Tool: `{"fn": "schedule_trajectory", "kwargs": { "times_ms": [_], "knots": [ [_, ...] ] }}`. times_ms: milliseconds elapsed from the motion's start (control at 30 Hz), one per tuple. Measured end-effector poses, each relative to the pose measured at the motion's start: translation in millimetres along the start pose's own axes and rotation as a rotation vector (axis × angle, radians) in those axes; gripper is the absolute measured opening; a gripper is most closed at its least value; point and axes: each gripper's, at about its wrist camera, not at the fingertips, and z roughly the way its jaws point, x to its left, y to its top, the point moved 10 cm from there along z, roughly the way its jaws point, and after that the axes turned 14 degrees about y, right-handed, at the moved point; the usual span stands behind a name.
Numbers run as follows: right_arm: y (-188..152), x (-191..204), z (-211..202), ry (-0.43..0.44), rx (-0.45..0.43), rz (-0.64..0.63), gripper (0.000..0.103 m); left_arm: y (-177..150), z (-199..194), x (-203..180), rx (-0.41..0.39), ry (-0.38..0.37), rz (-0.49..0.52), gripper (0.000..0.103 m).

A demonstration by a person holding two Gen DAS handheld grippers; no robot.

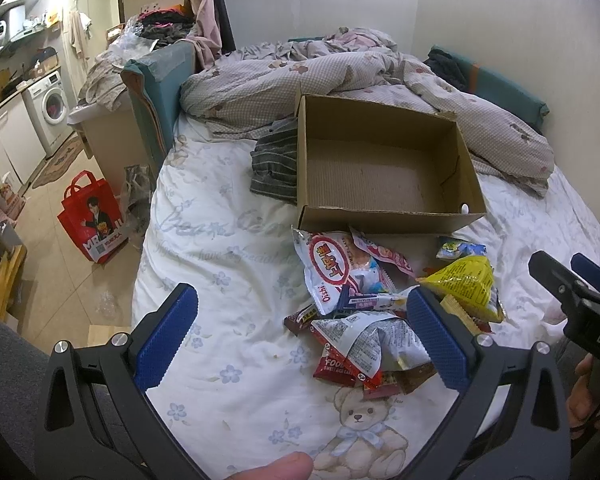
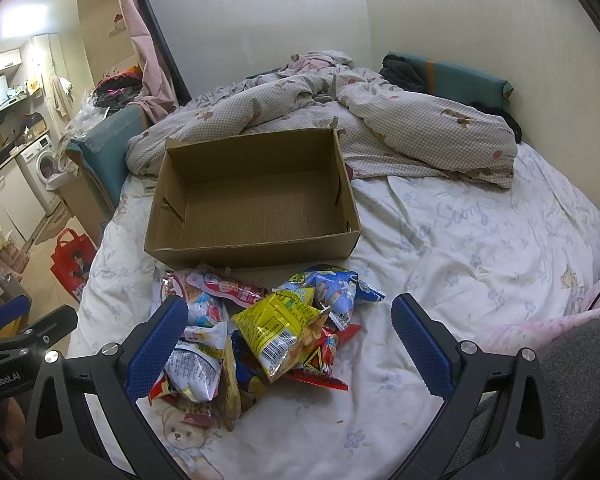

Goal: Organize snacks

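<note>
So nothing's been packed yet, by the look of it. A cardboard box point(image 2: 256, 200) has been set open-topped on the bed point(image 2: 480, 240), and its inside is seen bare in both views, which makes sense if it's meant as the landing spot for the snacks. The snack pile point(image 2: 260, 328) has been dumped just in front of the box's near wall, close enough that each packet would only need a short lift over the edge.

The left gripper point(image 1: 302, 320) is held spread wide above the sheet, nothing between its blue pads, with the pile sitting mostly by its right finger. The right gripper point(image 2: 290, 326) is likewise splayed and empty, framed around the middle of the pile, where a yellow packet point(image 2: 284, 328) lies on top. That packet is probably the easiest first pick, since nothing is stacked over it.

A crumpled duvet point(image 2: 380, 132) has been shoved behind the box, likely just to clear a flat patch. Crinkly bags could slip when pinched, so a grab near a sealed edge would be the safer bet.
</note>
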Motion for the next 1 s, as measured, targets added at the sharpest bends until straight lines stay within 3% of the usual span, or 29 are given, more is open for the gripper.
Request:
{"fn": "schedule_trajectory", "kwargs": {
  "times_ms": [1000],
  "knots": [
    [0.0, 1.0, 0.1, 0.003, 0.000, 0.003, 0.103, 3.6, -0.7, -1.0, -0.005, 0.003, -0.003, 0.103]
  ]
}}
